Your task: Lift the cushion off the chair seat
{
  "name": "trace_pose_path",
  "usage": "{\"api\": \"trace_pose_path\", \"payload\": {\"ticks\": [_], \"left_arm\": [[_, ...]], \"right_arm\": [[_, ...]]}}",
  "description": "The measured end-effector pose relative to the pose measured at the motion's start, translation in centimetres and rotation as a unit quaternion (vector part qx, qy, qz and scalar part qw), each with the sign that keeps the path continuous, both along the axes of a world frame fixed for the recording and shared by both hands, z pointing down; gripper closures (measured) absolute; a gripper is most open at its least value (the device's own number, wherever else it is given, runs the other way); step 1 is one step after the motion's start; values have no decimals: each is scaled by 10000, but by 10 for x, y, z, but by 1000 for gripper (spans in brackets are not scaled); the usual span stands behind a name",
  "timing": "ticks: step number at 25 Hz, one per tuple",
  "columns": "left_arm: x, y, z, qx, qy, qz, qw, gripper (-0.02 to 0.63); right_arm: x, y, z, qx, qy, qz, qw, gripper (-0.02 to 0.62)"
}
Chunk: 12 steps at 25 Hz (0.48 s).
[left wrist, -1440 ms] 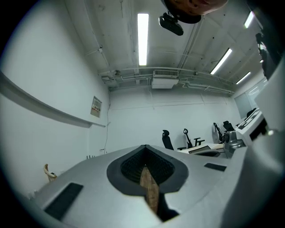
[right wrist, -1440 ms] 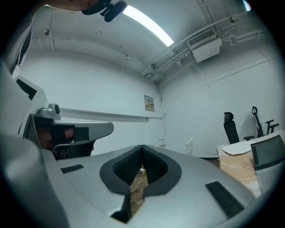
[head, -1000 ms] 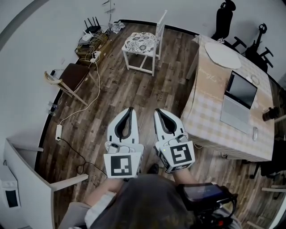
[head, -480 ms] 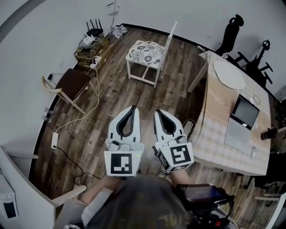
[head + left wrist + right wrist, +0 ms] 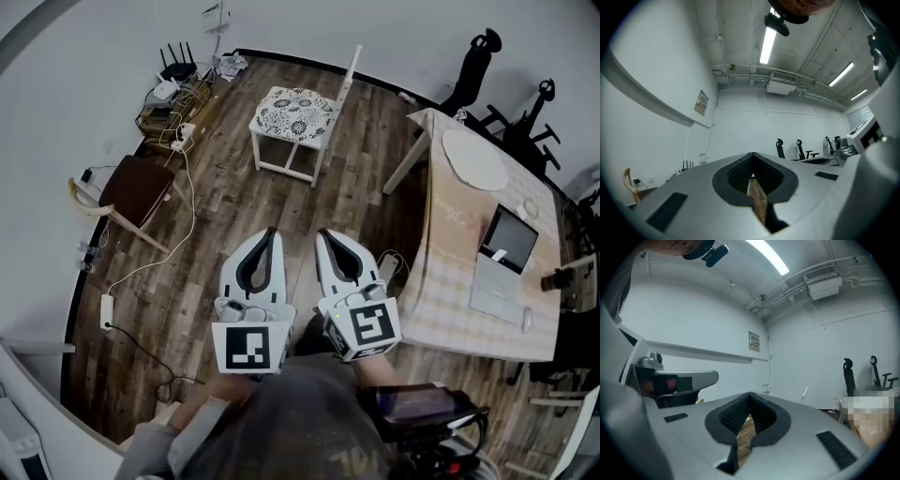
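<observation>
The cushion (image 5: 296,110), white with a dark flower pattern, lies on the seat of a white wooden chair (image 5: 349,73) at the far side of the wood floor in the head view. My left gripper (image 5: 271,232) and right gripper (image 5: 322,233) are held side by side, level, pointing toward that chair and well short of it. Both are shut with nothing between the fingers. In the left gripper view the left gripper (image 5: 753,153) shows its tips meeting against the wall beyond; the right gripper (image 5: 750,393) looks the same in its own view.
A table with a checked cloth (image 5: 450,248) stands to the right, bearing a laptop (image 5: 502,261) and a round white mat (image 5: 474,159). A brown chair (image 5: 133,186), a shelf with routers (image 5: 173,89) and floor cables lie to the left. Black office chairs (image 5: 473,61) stand behind.
Both grippers, still shut and side by side, have travelled forward across the floor. The table has slid to the right of the view and the brown chair to the left.
</observation>
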<state>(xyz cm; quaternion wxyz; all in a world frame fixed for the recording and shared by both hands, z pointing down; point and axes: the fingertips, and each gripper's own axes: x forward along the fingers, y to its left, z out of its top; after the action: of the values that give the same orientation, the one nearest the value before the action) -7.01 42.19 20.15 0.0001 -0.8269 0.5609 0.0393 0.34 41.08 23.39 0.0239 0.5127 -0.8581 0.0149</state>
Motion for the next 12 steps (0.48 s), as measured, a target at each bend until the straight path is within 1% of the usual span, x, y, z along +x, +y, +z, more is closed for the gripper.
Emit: {"api": "trace_pose_path", "payload": {"ticks": [7,12], "left_arm": [[2,-45,8,-88,-96,11,9999,600],[7,-91,9,-92,-238,-18,9997,600]], "right_arm": [[8,-44,9,-303,-51,267,9992,591],[7,-93,14,-86,-169,32,9998,592]]}}
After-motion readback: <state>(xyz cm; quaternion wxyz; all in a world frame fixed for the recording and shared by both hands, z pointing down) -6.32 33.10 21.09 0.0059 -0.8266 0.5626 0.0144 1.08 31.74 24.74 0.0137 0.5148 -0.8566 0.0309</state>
